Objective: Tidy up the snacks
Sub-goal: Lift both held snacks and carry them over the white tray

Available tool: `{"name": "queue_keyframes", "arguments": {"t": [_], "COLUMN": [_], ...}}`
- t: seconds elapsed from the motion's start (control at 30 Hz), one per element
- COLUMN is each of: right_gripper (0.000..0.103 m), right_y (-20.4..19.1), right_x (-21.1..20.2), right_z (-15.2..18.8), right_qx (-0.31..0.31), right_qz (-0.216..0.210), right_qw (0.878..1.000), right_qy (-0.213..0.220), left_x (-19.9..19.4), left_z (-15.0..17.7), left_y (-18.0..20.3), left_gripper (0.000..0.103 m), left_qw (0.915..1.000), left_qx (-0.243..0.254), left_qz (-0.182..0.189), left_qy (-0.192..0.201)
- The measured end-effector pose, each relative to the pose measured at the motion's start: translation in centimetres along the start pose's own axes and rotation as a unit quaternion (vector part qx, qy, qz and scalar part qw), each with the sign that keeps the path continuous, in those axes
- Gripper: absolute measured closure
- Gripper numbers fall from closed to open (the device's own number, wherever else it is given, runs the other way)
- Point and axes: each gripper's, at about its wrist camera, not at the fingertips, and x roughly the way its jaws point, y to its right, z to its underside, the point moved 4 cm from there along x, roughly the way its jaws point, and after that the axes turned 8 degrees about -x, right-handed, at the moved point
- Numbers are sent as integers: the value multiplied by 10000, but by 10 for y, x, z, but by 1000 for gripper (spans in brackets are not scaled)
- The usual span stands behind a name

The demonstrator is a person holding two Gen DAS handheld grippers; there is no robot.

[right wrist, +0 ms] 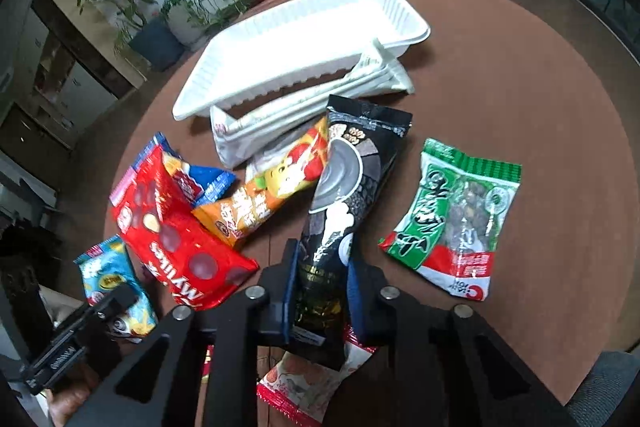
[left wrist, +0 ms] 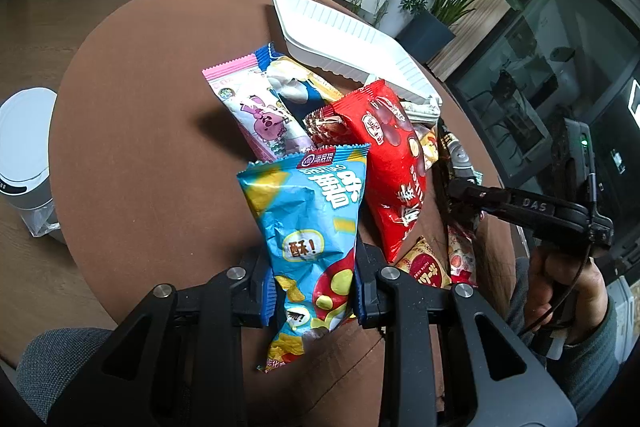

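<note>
My left gripper (left wrist: 314, 287) is shut on a blue chip bag (left wrist: 310, 223) and holds it above the brown round table (left wrist: 140, 147). My right gripper (right wrist: 322, 291) is shut on a long black snack pack (right wrist: 346, 203), seen from the left wrist at the right (left wrist: 464, 187). A white tray (right wrist: 304, 39) stands empty at the far side of the table; it also shows in the left wrist view (left wrist: 340, 31). A pile of snacks lies in front of it: a red Mylikes bag (right wrist: 176, 227), an orange pack (right wrist: 272, 187), a white pack (right wrist: 304, 107).
A green-and-red nut bag (right wrist: 456, 219) lies alone to the right. A pink pack (left wrist: 256, 107) and a blue-white pack (left wrist: 300, 87) lie left of the pile. A red-white pack (right wrist: 312, 379) lies under my right gripper. A white bin (left wrist: 24, 155) stands on the floor at left.
</note>
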Motion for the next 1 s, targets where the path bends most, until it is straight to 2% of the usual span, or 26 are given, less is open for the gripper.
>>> {"name": "queue_keyframes", "arguments": {"t": [0.2,0.37,0.53,0.67,0.73,0.83,0.93,1.0], "right_gripper": [81,81,81,81,81,81,81,81], "right_y": [3,21,78,104,97,69,30,16], "right_x": [-38,-70,-98,-110,-109,-92,-53,-28], "right_z": [-2,-24,-60,-104,-130,-164,-193,-201], "right_qx": [112,198,681,725,530,78,-617,-849], "right_qz": [-300,-233,-2,231,239,88,22,5], "right_qw": [9985,9954,9881,9820,9802,9811,9871,9890], "right_qy": [446,903,1381,1727,1896,1931,1477,1210], "left_x": [-12,-37,-60,-63,-56,-36,0,31], "left_z": [-7,-28,-73,-126,-157,-199,-230,-242], "left_y": [-5,-12,-15,4,19,35,51,59], "left_gripper": [77,77,77,77,77,77,77,77], "left_qw": [9998,9989,9976,9964,9952,9951,9951,9953], "left_qx": [-137,-241,-162,281,532,678,847,886], "left_qz": [94,183,142,-15,-109,-132,-279,-358], "left_qy": [108,345,657,796,814,702,418,154]}}
